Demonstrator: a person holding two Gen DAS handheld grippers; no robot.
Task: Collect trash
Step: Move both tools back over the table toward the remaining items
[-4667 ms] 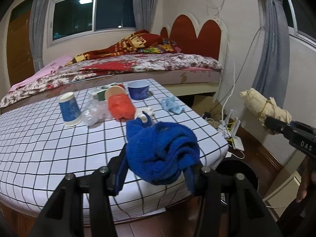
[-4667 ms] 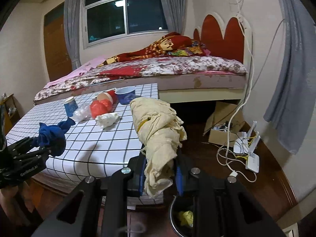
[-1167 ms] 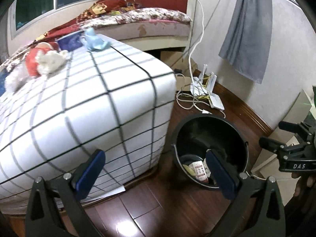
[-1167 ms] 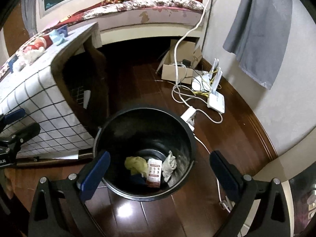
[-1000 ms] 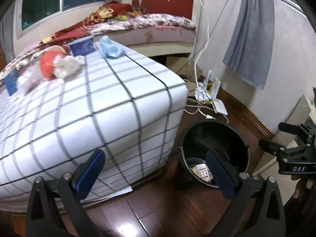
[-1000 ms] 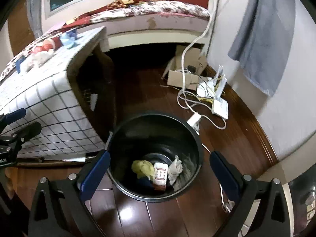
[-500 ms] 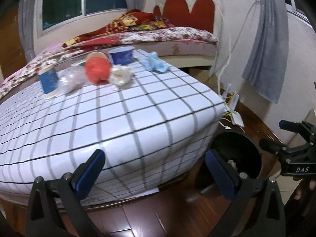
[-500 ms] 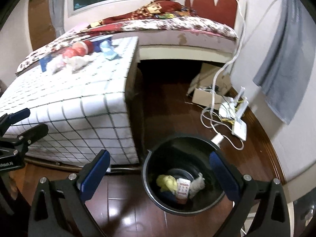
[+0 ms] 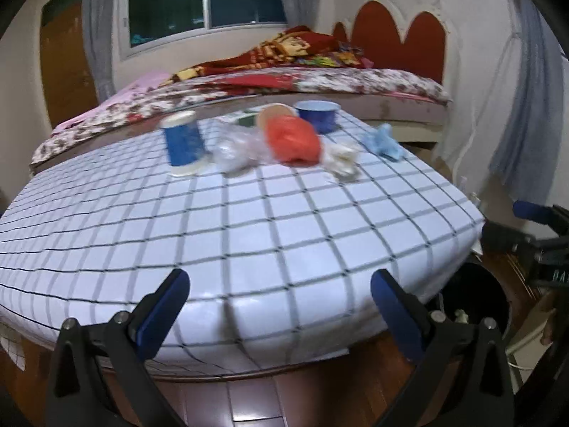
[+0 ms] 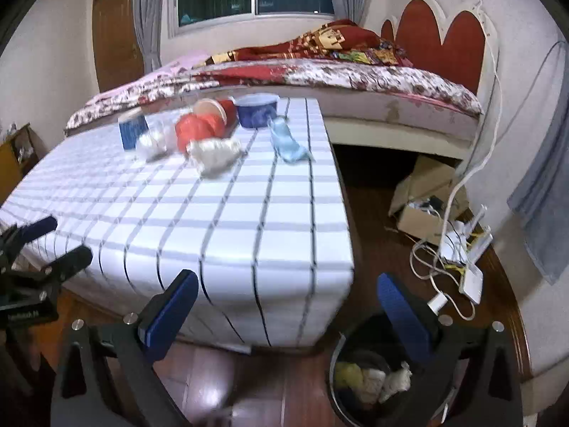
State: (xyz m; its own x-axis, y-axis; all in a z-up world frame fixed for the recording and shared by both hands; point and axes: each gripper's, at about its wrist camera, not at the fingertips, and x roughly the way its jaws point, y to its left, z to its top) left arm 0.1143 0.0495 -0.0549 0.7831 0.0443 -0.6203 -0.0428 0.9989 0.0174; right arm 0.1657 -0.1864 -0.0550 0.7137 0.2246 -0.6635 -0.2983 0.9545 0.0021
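Observation:
Trash lies at the far side of the checked table (image 9: 249,220): a blue paper cup (image 9: 183,142), a clear plastic bag (image 9: 233,151), an orange bag (image 9: 293,138), a white crumpled wad (image 9: 343,158), a blue bowl (image 9: 317,110) and a light blue scrap (image 9: 386,142). The black bin (image 10: 370,380) stands on the floor by the table's corner and holds crumpled trash. My left gripper (image 9: 279,307) is open and empty before the table's near edge. My right gripper (image 10: 284,306) is open and empty, between the table corner and the bin.
A bed (image 10: 320,71) with a patterned blanket runs behind the table. A cardboard box (image 10: 426,203), white cables and a router (image 10: 469,259) lie on the wooden floor to the right. A grey curtain (image 10: 540,185) hangs at the right wall.
Both grippers let go of the blue and yellow cloths over the bin. They have since risen and tilted up from the bin toward the table top, both open.

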